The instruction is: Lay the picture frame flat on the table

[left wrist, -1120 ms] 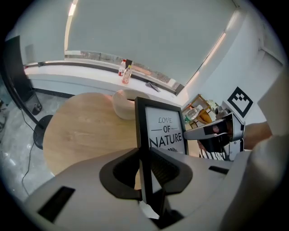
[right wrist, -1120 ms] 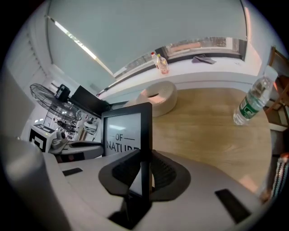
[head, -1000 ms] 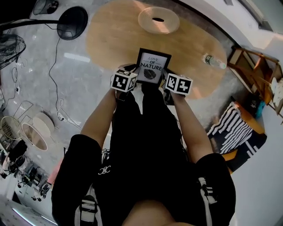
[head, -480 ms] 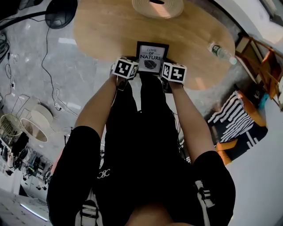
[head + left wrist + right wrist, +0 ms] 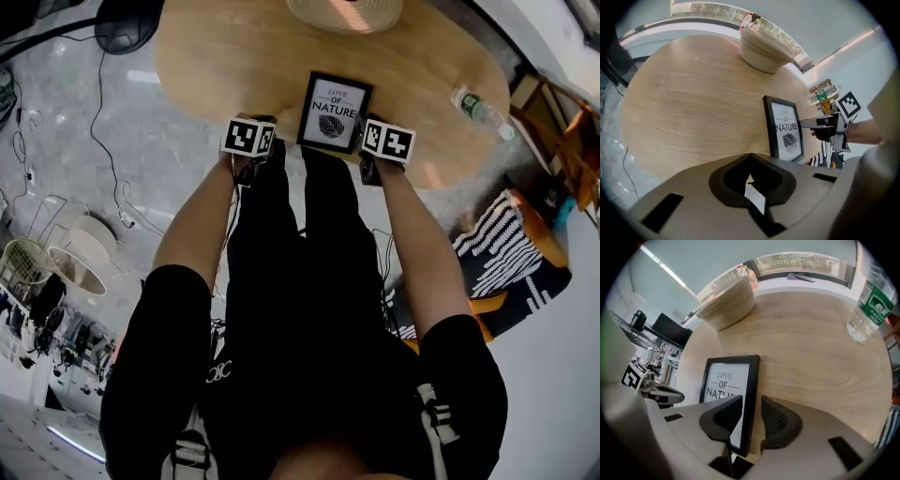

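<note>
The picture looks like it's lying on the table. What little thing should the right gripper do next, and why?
Probably draw the right gripper straight back off the picture frame. Its jaws have just been opening, and the frame's edge sits between them with a gap beside one pad, so nothing seems to be pinching it. The frame looks flat on the table.

the frame [image 5: 335, 112] has come down onto the surface [image 5: 234, 56]. the left tool [image 5: 750, 157] has moved off left, clear of it. the right tool [image 5: 750, 404] has just been opening its jaws, the frame's edge between them.
</note>
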The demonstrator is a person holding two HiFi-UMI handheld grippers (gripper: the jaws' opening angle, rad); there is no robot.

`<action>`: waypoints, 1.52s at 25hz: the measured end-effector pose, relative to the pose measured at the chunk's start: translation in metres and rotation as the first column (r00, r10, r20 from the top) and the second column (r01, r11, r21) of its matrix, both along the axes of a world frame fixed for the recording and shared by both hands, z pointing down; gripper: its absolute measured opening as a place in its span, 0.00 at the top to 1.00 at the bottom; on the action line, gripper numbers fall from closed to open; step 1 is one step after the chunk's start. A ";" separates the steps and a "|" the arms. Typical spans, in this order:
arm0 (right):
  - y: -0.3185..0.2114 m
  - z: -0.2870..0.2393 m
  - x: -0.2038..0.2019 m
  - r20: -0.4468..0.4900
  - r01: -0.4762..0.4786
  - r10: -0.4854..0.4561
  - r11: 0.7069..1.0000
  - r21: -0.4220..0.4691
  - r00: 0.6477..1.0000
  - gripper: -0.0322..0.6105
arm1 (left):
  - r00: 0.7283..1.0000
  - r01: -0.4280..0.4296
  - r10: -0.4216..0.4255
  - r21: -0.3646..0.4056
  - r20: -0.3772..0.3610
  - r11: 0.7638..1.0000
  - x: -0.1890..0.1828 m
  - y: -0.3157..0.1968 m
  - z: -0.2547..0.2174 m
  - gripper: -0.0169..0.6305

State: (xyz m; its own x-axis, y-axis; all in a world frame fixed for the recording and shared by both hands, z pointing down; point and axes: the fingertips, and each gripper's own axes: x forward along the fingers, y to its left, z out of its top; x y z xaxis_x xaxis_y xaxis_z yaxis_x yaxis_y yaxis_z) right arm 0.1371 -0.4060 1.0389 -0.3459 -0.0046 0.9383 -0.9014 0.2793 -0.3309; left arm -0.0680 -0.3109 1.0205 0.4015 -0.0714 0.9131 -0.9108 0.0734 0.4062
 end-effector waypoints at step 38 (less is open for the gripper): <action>-0.069 -0.747 -0.110 0.299 -0.230 -0.281 0.252 0.940 0.912 0.93 | 0.892 -0.079 -0.417 0.968 0.175 0.238 -0.118 -0.075 -0.700 0.94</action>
State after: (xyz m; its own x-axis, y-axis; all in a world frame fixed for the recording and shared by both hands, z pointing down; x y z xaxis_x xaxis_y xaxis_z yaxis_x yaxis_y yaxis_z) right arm 0.0276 -0.4754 0.2923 -0.6326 -0.7730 0.0470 -0.7742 0.6299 -0.0612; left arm -0.1859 -0.3856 0.3205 -0.0432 -0.9853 0.1654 -0.9990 0.0412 -0.0154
